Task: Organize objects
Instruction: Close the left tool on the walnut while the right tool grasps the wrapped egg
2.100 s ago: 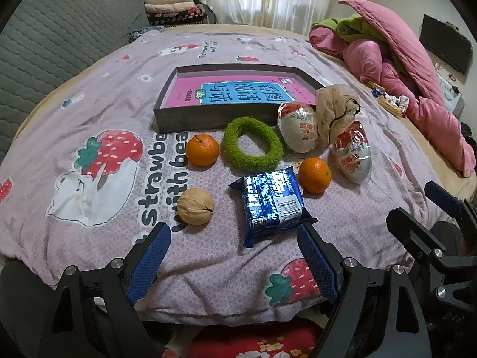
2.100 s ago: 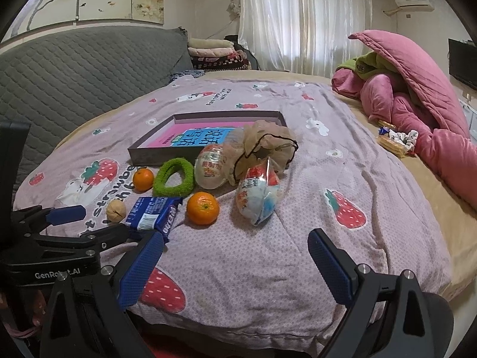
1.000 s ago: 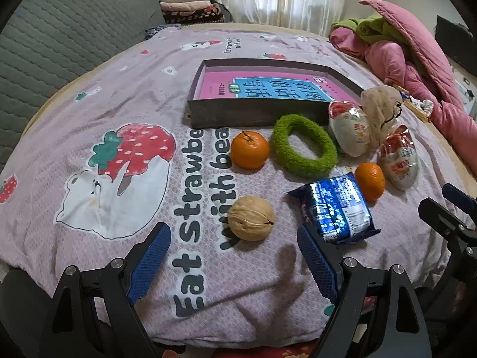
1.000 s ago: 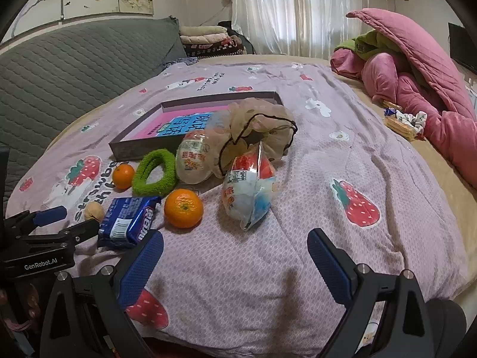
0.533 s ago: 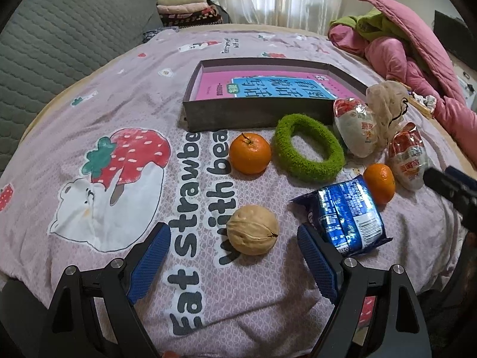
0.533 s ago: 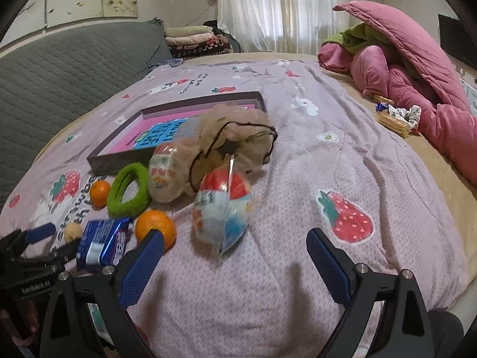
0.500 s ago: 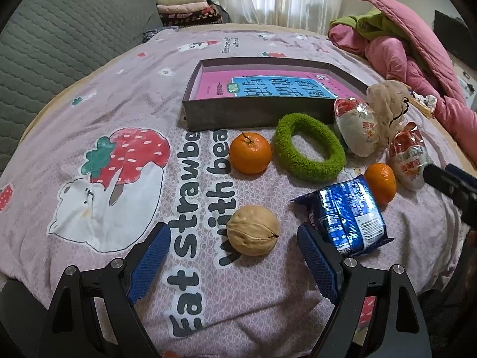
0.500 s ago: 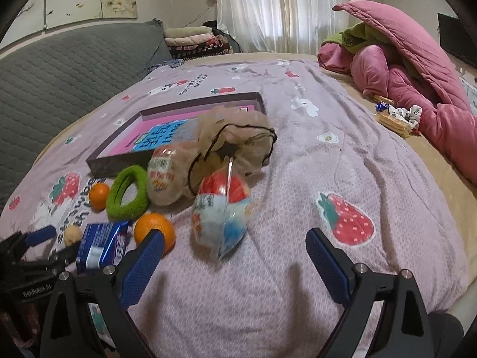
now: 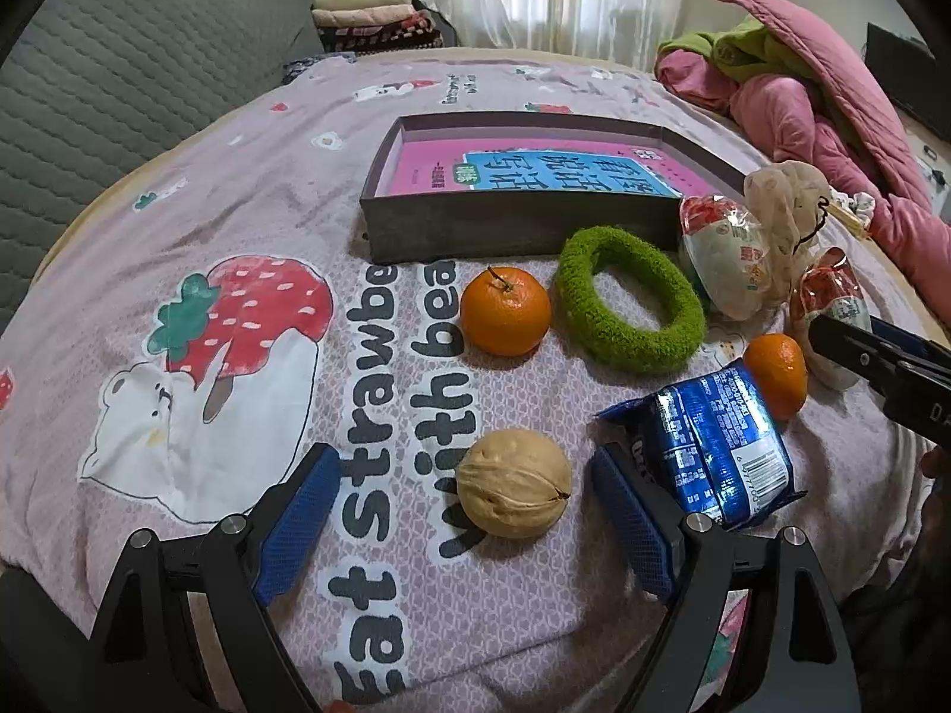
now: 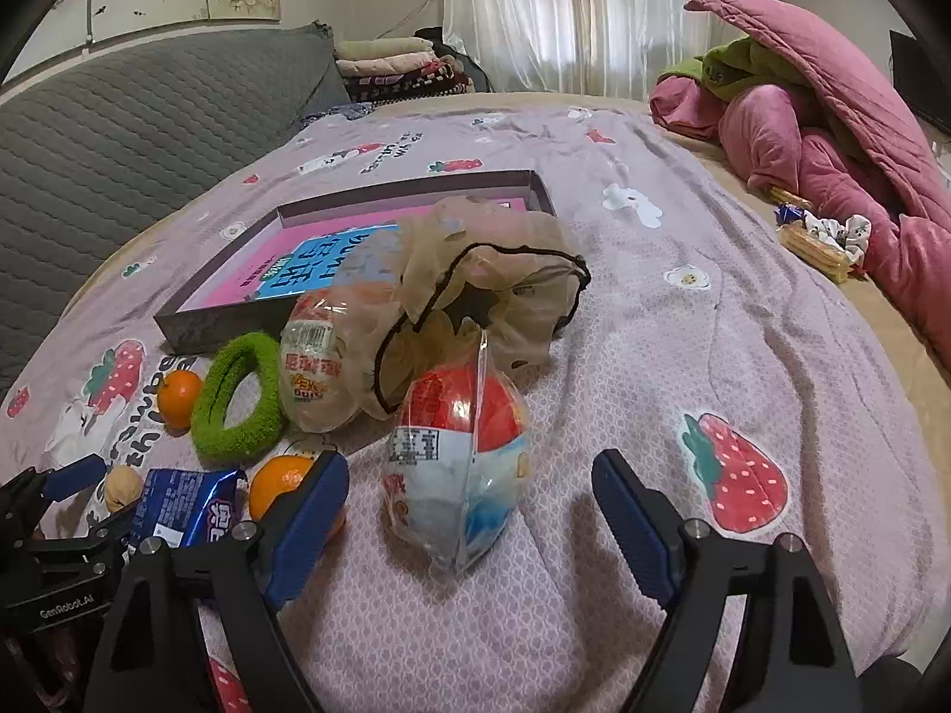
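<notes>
Left gripper [image 9: 463, 511], jaws spread wide, brackets a walnut [image 9: 514, 482] on the bedspread [image 9: 238, 196]; right gripper [image 10: 469, 511], equally spread, faces a wrapped egg-shaped toy [image 10: 454, 463] near the tray [image 10: 238, 306].

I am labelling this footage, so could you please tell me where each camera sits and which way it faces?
Left wrist: rides the left tongs, low over the bedspread, facing the walnut between its open blue fingers; the right tongs' tip intrudes at the right edge.
Right wrist: rides the right tongs, facing the red-and-blue snack pack between open fingers; the left tongs show at lower left.
Shared: walnut, green ring, blue packet, dark tray.
</notes>
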Tool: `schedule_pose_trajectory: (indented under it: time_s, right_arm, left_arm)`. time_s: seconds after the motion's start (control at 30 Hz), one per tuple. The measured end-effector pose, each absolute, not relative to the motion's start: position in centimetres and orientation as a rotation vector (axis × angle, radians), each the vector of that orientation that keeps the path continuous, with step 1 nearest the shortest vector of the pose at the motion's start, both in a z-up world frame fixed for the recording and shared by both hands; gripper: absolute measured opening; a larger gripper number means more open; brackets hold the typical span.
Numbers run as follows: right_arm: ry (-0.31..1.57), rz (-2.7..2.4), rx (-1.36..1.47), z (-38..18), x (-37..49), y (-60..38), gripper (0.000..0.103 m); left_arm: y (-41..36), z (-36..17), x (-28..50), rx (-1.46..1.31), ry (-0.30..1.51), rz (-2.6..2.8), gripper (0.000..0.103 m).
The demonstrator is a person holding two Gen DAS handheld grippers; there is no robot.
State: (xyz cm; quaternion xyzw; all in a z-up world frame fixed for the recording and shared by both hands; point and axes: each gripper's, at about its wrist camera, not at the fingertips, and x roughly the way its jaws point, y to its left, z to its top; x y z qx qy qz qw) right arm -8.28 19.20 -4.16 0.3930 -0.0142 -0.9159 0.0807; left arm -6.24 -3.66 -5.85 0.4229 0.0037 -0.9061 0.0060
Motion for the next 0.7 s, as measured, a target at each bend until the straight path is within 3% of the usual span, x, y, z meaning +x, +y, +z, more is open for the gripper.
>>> schedule_pose_trajectory:
  time_s: [0.23, 0.53, 0.63, 0.7]
  right_arm:
    - [-0.067, -2.737, 1.201, -4.6, -9.0, 19.4, 0.080]
    - [-0.045, -2.723, 1.214, -5.1, -9.2, 19.0, 0.064]
    - [0.002, -2.735, 1.198, -5.0, -9.0, 18.6, 0.053]
    - [0.018, -2.736, 1.197, -5.1, -9.0, 18.5, 0.052]
  left_arm:
    - [-3.6, -6.0, -6.5, 1.296, 0.009, -2.851, 0.086]
    - [-3.3, -5.9, -6.6, 1.307, 0.018, -2.877, 0.067]
    - [-3.1, -5.8, -6.8, 1.323, 0.017, -2.896, 0.057]
    - [-3.0, -5.8, -6.9, 1.338, 0.021, -2.903, 0.052]
